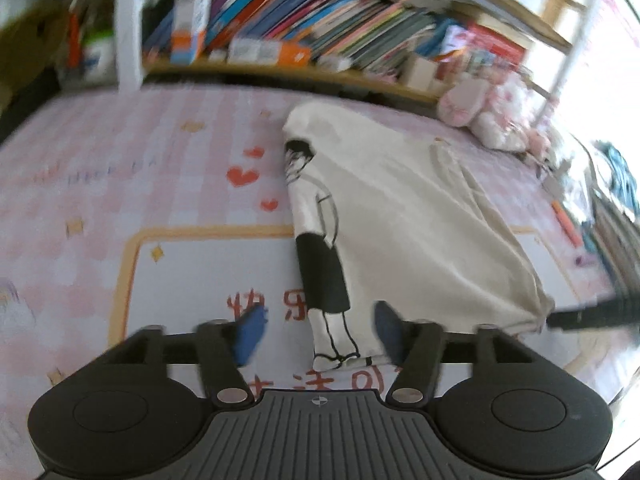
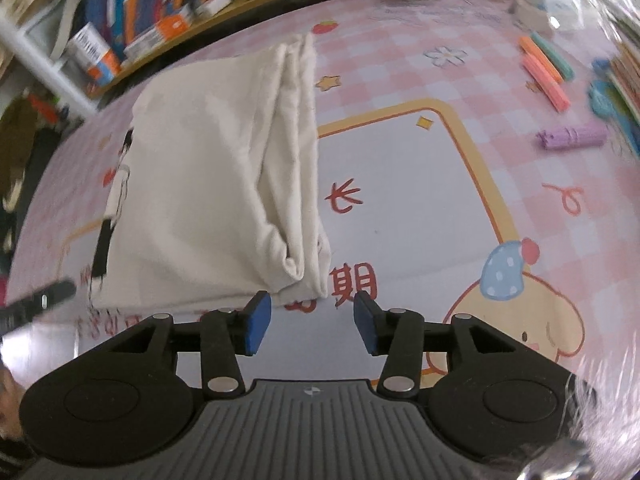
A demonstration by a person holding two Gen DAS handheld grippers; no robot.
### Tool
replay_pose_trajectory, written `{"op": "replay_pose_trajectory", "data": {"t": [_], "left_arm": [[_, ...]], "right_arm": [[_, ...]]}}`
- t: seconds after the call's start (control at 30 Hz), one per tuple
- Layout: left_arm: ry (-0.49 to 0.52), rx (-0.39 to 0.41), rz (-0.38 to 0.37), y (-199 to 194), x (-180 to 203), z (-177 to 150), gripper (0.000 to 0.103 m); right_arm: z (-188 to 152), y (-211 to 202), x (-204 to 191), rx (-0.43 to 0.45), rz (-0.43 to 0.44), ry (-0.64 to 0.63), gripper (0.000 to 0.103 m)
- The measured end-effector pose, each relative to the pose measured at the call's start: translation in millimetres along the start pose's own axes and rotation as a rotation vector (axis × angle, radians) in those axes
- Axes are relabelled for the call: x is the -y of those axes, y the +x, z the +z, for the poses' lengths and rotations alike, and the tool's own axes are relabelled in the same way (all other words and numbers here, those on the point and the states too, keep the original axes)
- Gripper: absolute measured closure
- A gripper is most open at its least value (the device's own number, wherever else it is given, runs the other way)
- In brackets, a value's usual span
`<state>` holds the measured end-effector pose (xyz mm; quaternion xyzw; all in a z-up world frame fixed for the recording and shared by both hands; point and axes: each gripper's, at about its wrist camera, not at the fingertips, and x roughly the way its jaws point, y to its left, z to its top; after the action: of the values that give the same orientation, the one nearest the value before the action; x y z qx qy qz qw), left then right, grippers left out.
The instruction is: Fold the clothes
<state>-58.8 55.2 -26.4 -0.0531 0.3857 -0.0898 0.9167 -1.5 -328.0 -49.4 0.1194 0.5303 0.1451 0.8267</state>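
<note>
Both tongs stand open with nothing in them. The shirt (image 1: pixel 400 216) lies folded on the mat (image 1: pixel 180 184), its near hem just ahead of the left tongs (image 1: pixel 320 332) and its bunched corner just ahead of the right tongs (image 2: pixel 313 322). It looks soft, light and floppy; better to pinch it at the near corners

I count one folded white garment (image 2: pixel 208 176) on one pink checked mat (image 2: pixel 400 80). I hold two grippers, my left gripper (image 1: pixel 320 334) and right gripper (image 2: pixel 313 322). One purple roll (image 2: pixel 572 138) lies near several coloured sticks (image 2: pixel 546 68).
</note>
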Motion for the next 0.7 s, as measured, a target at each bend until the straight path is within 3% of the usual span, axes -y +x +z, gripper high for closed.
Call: {"op": "replay_pose_trajectory", "data": {"t": [0.2,0.33,0.57,0.7], "left_arm": [[0.241,0.030,0.013,1,31,-7,0.026],[0.390,0.031,0.031,4,53,-18,0.024],[0.415,0.035,0.000,3,65,-23,0.015],[0.435,0.045,-0.014,4,69,-25,0.011]], "right_arm": [[8,4,10,0.012,-0.006,0.132,0.063],[8,7,5,0.011,-0.028,0.141,0.064],[5,9,-6,0.004,-0.059,0.094,0.065],[3,12,-15,-0.004,-0.079,0.056,0.071]]}}
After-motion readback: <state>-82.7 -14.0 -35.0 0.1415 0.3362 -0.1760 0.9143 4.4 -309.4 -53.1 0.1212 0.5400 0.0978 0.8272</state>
